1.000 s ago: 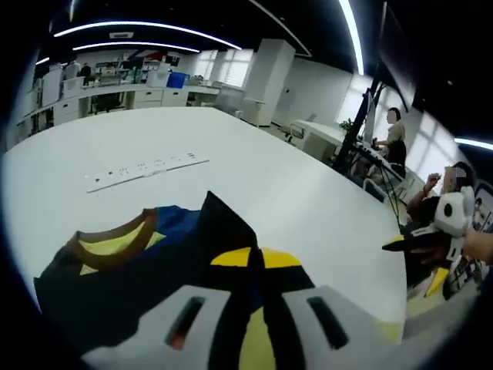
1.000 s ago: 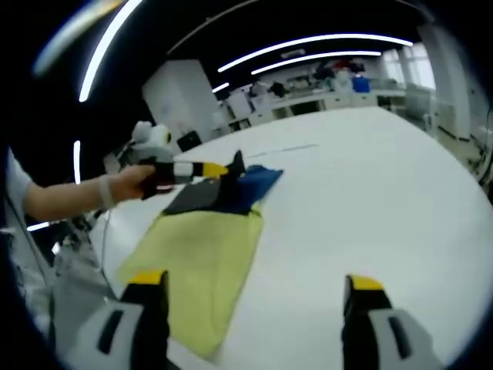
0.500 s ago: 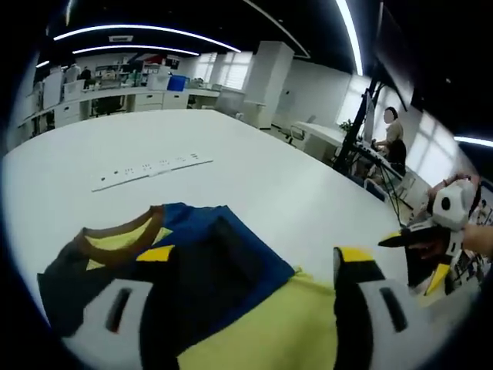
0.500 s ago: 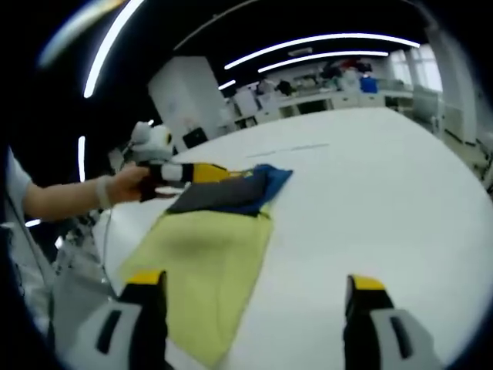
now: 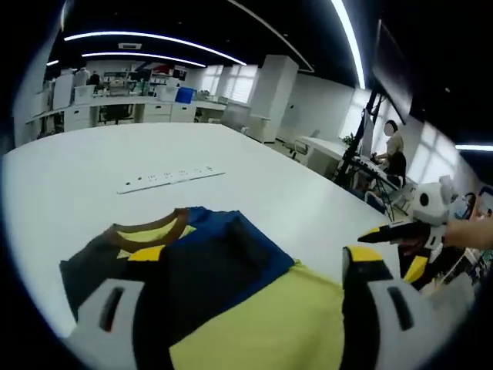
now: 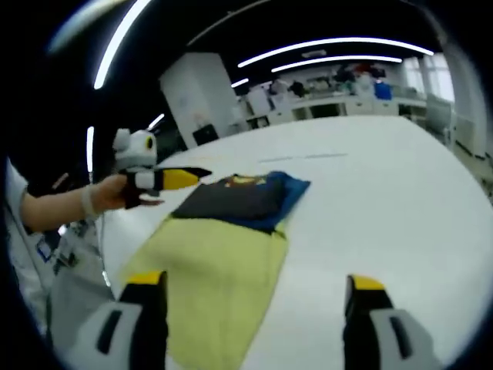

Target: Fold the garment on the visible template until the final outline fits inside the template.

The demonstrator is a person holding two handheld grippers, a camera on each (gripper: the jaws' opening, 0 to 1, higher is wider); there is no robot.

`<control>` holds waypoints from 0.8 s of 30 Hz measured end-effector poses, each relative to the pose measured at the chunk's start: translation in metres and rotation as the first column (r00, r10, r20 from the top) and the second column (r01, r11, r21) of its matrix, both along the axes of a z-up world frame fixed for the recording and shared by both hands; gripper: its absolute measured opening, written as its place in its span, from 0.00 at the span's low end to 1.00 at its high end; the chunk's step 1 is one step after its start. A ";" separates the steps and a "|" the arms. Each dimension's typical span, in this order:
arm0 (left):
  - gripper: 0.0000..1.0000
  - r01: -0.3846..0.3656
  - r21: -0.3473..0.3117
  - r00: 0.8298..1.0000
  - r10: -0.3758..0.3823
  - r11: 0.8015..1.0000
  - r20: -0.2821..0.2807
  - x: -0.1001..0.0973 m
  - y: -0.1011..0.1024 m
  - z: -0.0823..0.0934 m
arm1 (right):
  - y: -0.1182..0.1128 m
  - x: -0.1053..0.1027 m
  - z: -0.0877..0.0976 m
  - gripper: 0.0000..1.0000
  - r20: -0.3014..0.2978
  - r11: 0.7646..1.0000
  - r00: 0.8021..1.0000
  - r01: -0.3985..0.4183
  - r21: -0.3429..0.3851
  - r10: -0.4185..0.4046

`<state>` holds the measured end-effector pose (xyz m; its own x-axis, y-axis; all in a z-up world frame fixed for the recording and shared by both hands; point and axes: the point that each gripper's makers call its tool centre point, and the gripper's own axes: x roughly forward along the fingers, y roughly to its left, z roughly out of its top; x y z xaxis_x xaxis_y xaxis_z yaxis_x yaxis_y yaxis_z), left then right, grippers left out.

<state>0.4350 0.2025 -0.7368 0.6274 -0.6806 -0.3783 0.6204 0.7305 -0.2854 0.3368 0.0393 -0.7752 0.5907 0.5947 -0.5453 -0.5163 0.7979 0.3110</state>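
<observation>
Both grippers are spread wide, holding nothing. In the right gripper view, the left gripper (image 6: 181, 179) hovers just left of the folded garment (image 6: 243, 197), which lies on the yellow template's (image 6: 219, 277) far end, with the right gripper (image 6: 250, 308) nearer the camera.

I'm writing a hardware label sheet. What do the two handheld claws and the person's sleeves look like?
The right claw has grey moulded jaws with black pads and yellow tips. The left claw matches; seen from the right gripper view, it is black with a yellow tip and a white rounded body. A white short sleeve shows at the left edge.
</observation>
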 end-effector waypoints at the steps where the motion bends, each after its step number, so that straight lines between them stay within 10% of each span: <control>1: 0.90 -0.005 -0.009 1.000 0.005 1.000 0.005 -0.002 0.003 0.002 | 0.003 0.003 0.001 0.95 0.003 1.000 1.000 -0.005 -0.001 0.005; 24: 0.86 -0.166 -0.051 0.983 0.170 0.985 0.066 -0.085 0.095 0.020 | 0.070 0.092 -0.002 0.70 0.053 0.981 0.987 -0.141 -0.132 0.149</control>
